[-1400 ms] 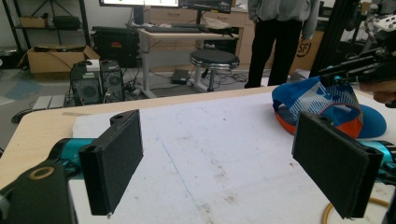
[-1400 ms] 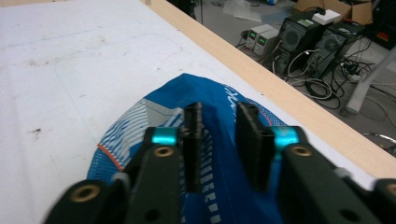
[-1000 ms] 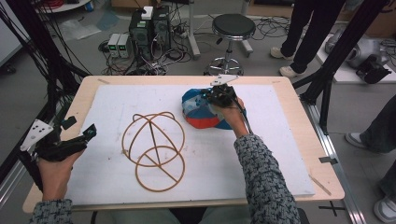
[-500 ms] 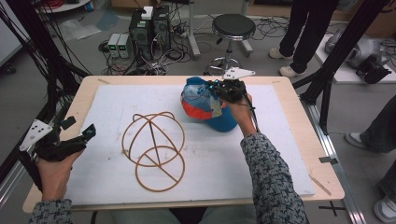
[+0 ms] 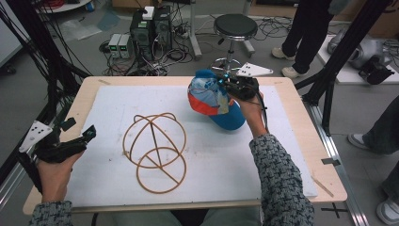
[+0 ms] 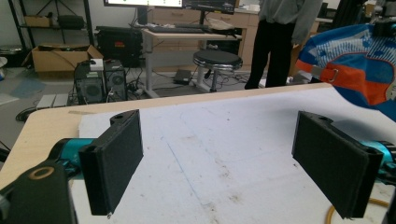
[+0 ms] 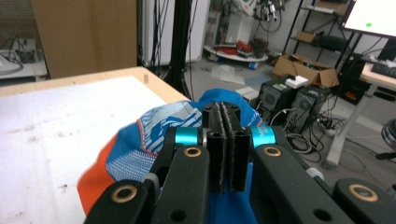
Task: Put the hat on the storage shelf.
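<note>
The right gripper pinches the blue and orange cap with its jaws pressed together, holding it up over the far side of the white mat. The left gripper, jaws spread wide, rests at the mat's left edge, well apart from the wire frame lying mid-mat.

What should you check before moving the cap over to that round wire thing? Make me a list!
1. Right gripper shut on the cap: ok, its jaws are pressed together with cap fabric around them.
2. Cap lifted off the white mat: cannot tell; it looks tilted up, but its lower edge may touch.
3. Wire frame standing free on the mat: ok, nothing touches it.
4. Left gripper out of the way: ok, it sits at the mat's left edge, apart from the frame.
5. Left gripper ready to help: ok, its jaws stand wide open and hold nothing.
6. Path from cap to frame: ok, only bare mat lies between.
</note>
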Available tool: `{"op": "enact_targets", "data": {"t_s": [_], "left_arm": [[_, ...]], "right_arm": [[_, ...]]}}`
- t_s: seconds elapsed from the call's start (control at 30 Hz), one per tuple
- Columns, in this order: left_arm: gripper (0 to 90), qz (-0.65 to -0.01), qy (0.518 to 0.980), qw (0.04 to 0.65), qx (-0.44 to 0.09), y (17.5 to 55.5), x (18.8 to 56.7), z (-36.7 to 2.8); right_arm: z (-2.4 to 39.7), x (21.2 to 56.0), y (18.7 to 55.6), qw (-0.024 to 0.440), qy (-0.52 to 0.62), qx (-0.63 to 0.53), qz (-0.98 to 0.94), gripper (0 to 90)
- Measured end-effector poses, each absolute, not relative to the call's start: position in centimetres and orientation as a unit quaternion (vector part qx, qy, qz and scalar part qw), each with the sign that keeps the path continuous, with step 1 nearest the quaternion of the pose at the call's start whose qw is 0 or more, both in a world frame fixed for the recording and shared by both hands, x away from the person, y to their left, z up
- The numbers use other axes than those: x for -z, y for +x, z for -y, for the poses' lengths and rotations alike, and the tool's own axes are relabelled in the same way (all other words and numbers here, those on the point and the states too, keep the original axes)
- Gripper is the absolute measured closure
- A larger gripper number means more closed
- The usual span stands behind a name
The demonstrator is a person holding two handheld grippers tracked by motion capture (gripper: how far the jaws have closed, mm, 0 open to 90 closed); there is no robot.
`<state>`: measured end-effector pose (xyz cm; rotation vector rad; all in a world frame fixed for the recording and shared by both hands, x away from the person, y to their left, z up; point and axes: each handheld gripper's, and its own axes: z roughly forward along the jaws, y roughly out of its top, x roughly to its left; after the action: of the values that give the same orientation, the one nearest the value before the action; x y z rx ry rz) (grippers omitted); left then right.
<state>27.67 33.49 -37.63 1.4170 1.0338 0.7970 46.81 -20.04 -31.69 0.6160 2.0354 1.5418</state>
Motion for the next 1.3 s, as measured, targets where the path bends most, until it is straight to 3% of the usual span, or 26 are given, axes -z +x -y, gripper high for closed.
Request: {"op": "enact_targets", "data": {"t_s": [1.3], "left_arm": [[16.6,-0.442,0.6,0.572,-0.343,27.5,37.5,-33.8]], "right_arm": [[17.7,19.8,39.2,0.19,0.033,-0.666,-0.72,89.4]]}}
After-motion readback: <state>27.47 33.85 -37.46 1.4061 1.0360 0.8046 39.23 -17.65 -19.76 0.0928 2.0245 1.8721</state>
